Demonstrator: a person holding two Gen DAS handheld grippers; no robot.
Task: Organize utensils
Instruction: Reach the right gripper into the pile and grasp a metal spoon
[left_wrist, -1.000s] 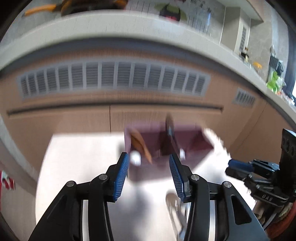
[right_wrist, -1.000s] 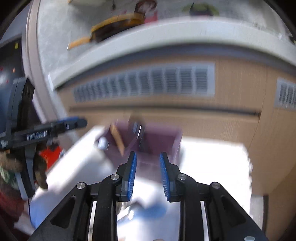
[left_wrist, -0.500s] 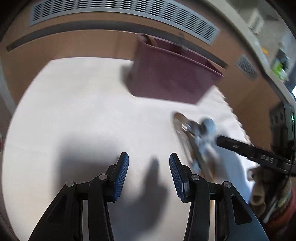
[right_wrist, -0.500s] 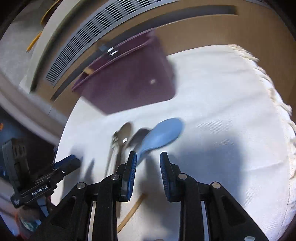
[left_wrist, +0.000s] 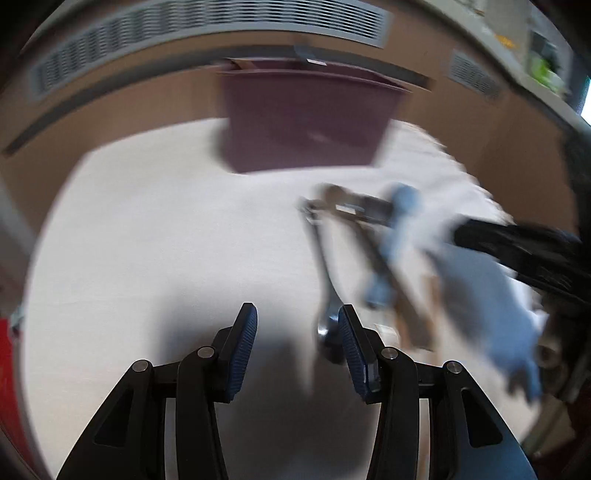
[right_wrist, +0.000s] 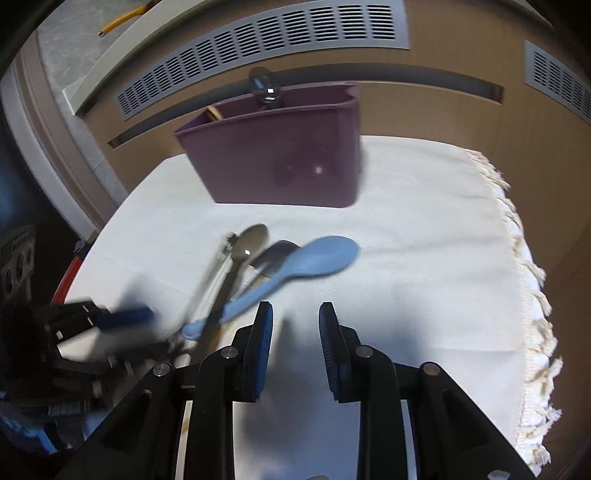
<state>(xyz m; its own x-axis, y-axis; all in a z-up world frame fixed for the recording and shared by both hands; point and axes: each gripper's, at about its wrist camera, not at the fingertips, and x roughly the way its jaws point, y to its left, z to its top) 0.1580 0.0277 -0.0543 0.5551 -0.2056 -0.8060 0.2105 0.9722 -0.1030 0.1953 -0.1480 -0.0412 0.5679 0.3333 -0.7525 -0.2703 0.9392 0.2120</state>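
Utensils lie just left of parted right tongs (empty).

Home dining spot: fringed white tablecloth, spoons, purple cutlery caddy, vented wood cabinet

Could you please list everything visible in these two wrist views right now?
utensil caddy: one, purple, upright at the far side of the cloth; a metal handle and a wooden piece stick out of it.
plastic spoon: one, light blue, lying on the pile of loose utensils.
metal spoon: one, silver, beside the blue one.
dark spoon: one, grey-black, under the blue bowl.
tablecloth: one, white, fringed on the right edge.
vent grille: grey, in the wooden panel behind.
left gripper: open, empty.
right gripper: open, empty.
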